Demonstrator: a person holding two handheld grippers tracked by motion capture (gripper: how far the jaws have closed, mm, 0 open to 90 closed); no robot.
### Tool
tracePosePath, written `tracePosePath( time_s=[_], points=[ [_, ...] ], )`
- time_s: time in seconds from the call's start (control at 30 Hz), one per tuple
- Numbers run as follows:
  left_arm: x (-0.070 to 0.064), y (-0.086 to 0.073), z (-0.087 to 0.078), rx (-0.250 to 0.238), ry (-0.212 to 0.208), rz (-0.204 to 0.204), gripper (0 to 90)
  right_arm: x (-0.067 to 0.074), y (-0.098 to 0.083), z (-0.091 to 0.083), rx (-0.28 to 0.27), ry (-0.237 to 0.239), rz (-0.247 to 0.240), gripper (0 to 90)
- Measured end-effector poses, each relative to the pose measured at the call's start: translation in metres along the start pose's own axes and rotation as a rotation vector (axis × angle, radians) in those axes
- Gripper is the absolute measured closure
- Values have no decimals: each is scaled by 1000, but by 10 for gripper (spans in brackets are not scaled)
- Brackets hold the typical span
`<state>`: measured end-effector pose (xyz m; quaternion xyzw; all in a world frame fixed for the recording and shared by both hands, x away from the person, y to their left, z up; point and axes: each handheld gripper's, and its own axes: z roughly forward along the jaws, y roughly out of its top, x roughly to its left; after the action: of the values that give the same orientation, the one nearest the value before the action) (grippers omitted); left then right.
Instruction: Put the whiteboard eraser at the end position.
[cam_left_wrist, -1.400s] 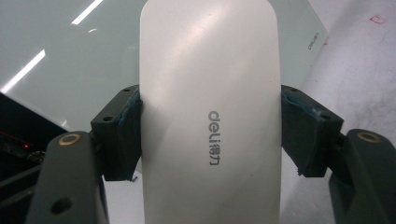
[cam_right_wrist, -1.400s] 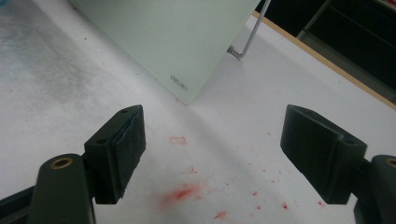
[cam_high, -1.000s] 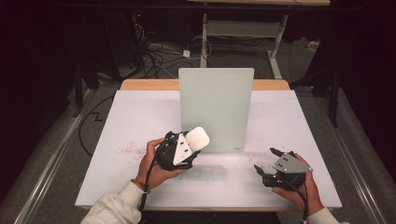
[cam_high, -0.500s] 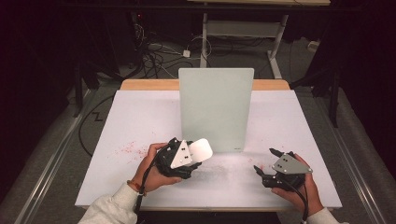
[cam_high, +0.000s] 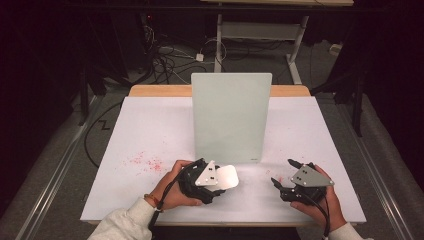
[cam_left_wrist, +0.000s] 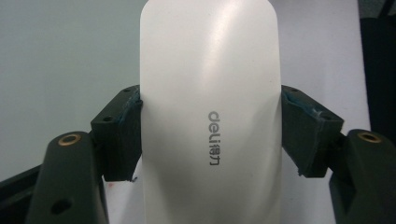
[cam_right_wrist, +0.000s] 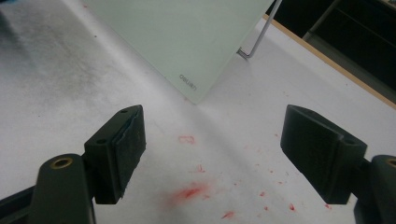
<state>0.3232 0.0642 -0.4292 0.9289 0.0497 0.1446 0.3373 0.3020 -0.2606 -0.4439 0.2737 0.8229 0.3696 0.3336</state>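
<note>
L gripper (cam_high: 216, 176) sits near the front edge of the table (cam_high: 150, 130), just in front of the upright pale-green glass board (cam_high: 231, 117). Its fingers (cam_left_wrist: 116, 135) pinch a white deli-branded eraser (cam_left_wrist: 210, 112) from both sides; pads touch its long edges, w/ the rounded end sticking out past the tips toward the board. In the high view the eraser (cam_high: 226, 176) is held low over the table, just beside the board's bottom edge.

R gripper (cam_high: 283, 176) is at the front right, well apart from the L one, held in the person's right hand (cam_high: 317, 207). Its fingers (cam_right_wrist: 123, 147) are spread wide w/ nothing between them, over red marker smudges (cam_right_wrist: 191, 191) on the table. Board's lower corner w/ its wire stand (cam_right_wrist: 261, 35) lies ahead of it.
</note>
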Motion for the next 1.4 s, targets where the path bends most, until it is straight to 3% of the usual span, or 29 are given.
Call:
tracePosePath(
  time_s=[0.27, 0.37, 0.67, 0.77, 0.9, 1.07, 1.2, 1.4],
  points=[
    [-3, 13, 18, 37, -60, 42, 289, 1, 0, 1, 4, 5, -5, 229],
    [-6, 18, 26, 72, -41, 72, 289, 2, 0, 2, 11, 9, -11, 230],
    [-7, 27, 42, 97, -57, 87, 286, 3, 0, 3, 16, 14, -11, 231],
    [-6, 29, 41, 53, -49, 64, 285, 3, 0, 3, 14, 17, -9, 232],
    [-3, 31, 35, 13, -13, 32, 257, 2, 0, 4, 14, 17, -13, 231],
    [-2, 29, 30, -16, 13, 23, 235, 2, 1, 2, 3, 25, -1, 232],
    [0, 27, 22, -55, 69, 19, 232, 2, 1, 1, 2, 23, -3, 232],
    [6, 21, 9, -115, 154, -22, 224, 2, 2, 0, -8, 20, 1, 231]
  ],
)
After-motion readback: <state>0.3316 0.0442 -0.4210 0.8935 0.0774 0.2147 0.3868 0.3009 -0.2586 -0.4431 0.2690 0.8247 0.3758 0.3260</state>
